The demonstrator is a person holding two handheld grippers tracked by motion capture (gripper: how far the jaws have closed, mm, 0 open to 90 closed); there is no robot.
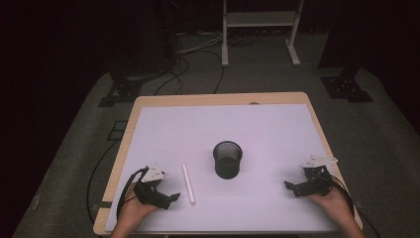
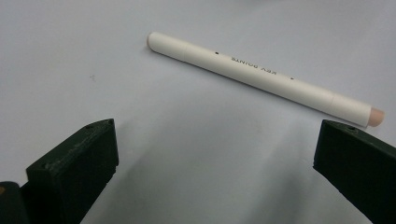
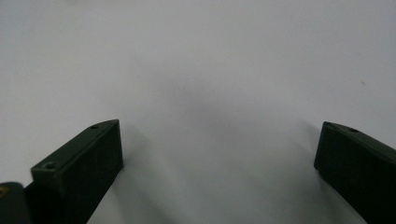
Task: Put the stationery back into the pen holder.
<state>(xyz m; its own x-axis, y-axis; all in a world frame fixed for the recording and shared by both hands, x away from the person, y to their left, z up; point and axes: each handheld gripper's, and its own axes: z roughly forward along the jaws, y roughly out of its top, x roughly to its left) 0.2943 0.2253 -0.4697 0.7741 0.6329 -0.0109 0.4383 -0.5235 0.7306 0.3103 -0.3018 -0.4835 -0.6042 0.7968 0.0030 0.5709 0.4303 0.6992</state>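
A white pen [image 1: 188,183] lies flat on the worktop [image 1: 277,134], its long axis running away from the person, just beside the left gripper [image 1: 171,197], whose jaws gape empty. The right gripper [image 1: 289,187], also spread and empty, sits well apart beyond a black mesh cup [image 1: 228,159].

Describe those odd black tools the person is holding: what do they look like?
Each hand holds a black two-jaw gripper, left and right. The jaws are chunky, flat-faced black blocks with small screw holes. A pale grey three-cornered plate tops each, and a black cable trails from each. The forearms show no sleeves.
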